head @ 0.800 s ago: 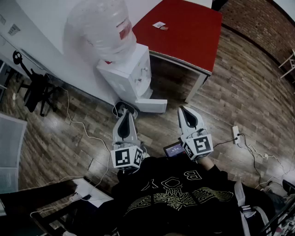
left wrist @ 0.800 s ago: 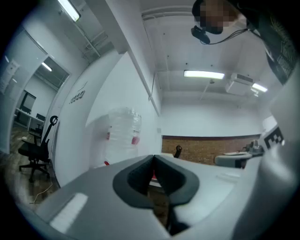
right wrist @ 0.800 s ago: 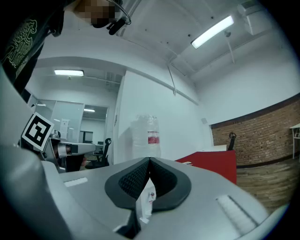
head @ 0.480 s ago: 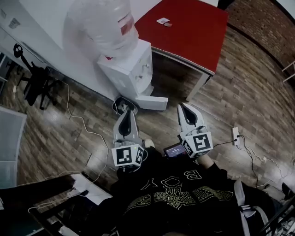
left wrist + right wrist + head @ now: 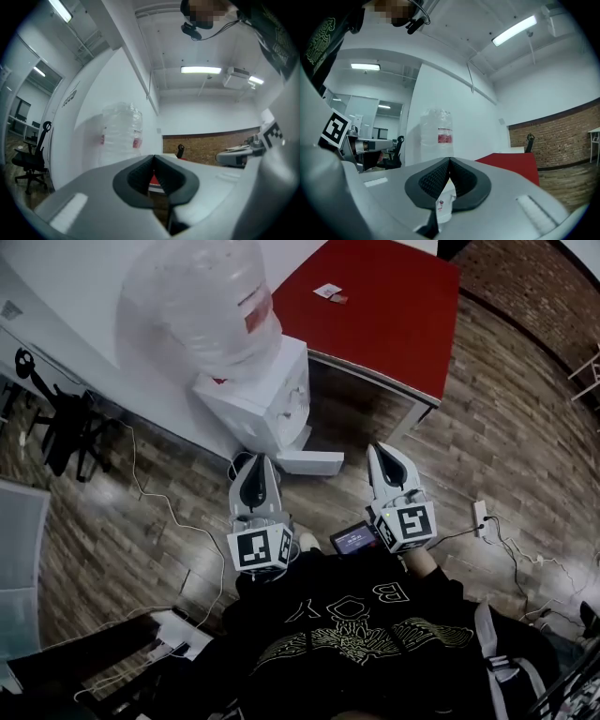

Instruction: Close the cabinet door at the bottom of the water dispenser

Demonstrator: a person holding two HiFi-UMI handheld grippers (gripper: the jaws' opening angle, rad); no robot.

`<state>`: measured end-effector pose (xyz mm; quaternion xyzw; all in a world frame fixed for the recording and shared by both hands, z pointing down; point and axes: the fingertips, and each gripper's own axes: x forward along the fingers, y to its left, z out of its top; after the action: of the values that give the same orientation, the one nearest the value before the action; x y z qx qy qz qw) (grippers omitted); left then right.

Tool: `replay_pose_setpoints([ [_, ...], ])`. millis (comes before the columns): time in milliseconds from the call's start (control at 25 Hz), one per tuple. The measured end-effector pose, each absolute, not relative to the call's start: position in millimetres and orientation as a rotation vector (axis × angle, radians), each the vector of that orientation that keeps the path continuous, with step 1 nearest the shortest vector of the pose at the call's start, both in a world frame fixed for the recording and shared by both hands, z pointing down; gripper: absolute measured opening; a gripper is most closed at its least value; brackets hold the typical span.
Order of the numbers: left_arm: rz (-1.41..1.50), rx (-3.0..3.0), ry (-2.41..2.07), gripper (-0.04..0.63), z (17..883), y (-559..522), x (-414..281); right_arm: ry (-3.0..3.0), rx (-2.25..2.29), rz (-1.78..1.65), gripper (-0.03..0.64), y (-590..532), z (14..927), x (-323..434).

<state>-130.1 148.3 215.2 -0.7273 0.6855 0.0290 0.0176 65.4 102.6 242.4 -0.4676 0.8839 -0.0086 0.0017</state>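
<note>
Wood floor (image 5: 525,427) underfoot, red table (image 5: 375,306) beyond. Dispenser (image 5: 267,395) against white wall, beside table; bottle (image 5: 197,296) on top. Door (image 5: 314,463) at dispenser's foot, swung out over the floor, open: task not yet done. Judged step: approach, no contact with door so far. Next move calls for bringing one gripper down to the door's outer face, then pushing it round until flush with the cabinet front. Left gripper (image 5: 257,463) held out level toward dispenser base, jaws together, nothing between. Right gripper (image 5: 382,451) alongside, level, aimed near door's free edge, jaws closed, empty.
</note>
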Motion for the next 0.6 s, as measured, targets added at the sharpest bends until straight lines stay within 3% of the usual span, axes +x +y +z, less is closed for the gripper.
replay_pose_setpoints([
  [600, -0.041, -2.210, 2.195, 0.006, 254, 0, -135, 2.902, -1.380, -0.037, 0.010, -20, 270, 38],
])
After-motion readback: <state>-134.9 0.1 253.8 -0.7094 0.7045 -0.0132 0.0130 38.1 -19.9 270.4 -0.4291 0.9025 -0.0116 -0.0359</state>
